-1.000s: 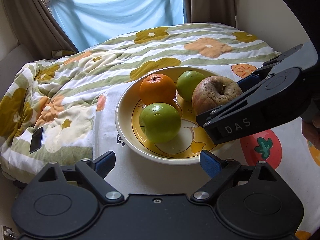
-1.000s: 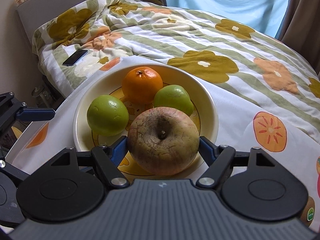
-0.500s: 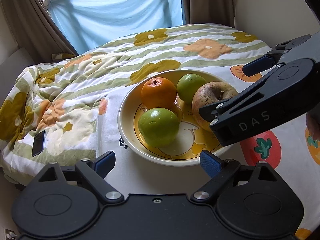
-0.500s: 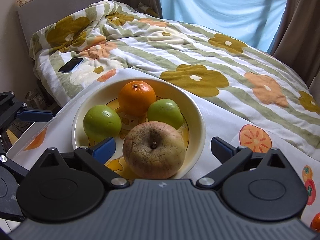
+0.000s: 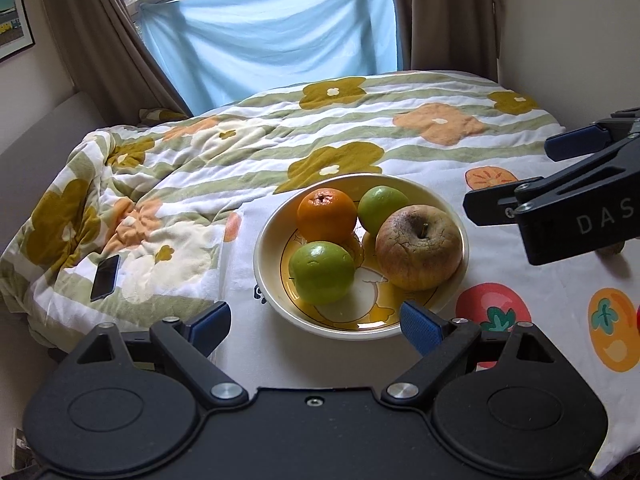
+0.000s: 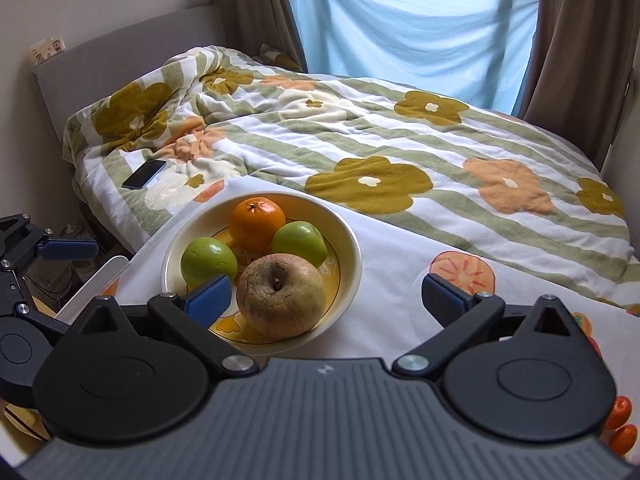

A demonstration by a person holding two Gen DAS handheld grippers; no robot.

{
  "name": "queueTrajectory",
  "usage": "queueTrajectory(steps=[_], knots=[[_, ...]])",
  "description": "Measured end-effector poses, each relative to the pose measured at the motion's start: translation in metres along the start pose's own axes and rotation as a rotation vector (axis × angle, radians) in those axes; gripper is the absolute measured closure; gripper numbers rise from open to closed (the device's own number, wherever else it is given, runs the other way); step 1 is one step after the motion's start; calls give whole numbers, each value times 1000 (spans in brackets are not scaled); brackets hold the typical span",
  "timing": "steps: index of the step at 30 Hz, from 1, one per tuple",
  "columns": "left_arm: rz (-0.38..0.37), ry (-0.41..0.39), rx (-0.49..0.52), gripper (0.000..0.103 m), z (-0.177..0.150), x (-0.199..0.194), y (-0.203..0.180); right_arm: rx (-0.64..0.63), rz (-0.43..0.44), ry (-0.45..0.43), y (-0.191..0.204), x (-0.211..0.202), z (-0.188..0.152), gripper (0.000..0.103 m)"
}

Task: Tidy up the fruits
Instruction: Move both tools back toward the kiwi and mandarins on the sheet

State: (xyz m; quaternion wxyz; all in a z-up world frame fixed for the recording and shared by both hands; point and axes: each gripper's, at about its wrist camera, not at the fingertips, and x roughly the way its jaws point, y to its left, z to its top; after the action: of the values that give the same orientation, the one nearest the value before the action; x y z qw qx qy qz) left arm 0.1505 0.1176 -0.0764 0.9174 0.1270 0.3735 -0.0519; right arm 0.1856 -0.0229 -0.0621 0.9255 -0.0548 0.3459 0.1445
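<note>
A cream bowl (image 5: 276, 312) (image 6: 348, 240) stands on the table's fruit-print cloth. In it lie an orange (image 5: 326, 215) (image 6: 257, 223), two green apples (image 5: 322, 272) (image 5: 382, 209) (image 6: 208, 262) (image 6: 300, 242) and a large brownish apple (image 5: 418, 246) (image 6: 280, 300). My left gripper (image 5: 316, 322) is open and empty just in front of the bowl. My right gripper (image 6: 326, 294) is open and empty, raised above the bowl's right side; it shows in the left wrist view (image 5: 560, 196) at the right.
A bed with a flowered duvet (image 5: 280, 140) lies behind the table. A black phone (image 5: 105, 277) (image 6: 144, 174) lies on it. Small oranges (image 6: 618, 424) sit at the table's right edge. A blue sheet (image 5: 272, 40) hangs at the window.
My right gripper opened, let go of the brownish apple in the bowl, and drew back up and to the right. My left gripper pulled back a little.
</note>
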Motion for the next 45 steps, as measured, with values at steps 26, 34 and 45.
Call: queueTrajectory(steps=[26,34,45], knots=[[-87,-131,37,9,26,-83,-165,200,-186,-49,-157,-171,-94,0],[-150,-135,68,9,25,-57,-216,276,-271,-32,-189,-172,-142,0],[-225,-90,135,9,32,6,-262,426,-351,20,-205,-143,-188,0]])
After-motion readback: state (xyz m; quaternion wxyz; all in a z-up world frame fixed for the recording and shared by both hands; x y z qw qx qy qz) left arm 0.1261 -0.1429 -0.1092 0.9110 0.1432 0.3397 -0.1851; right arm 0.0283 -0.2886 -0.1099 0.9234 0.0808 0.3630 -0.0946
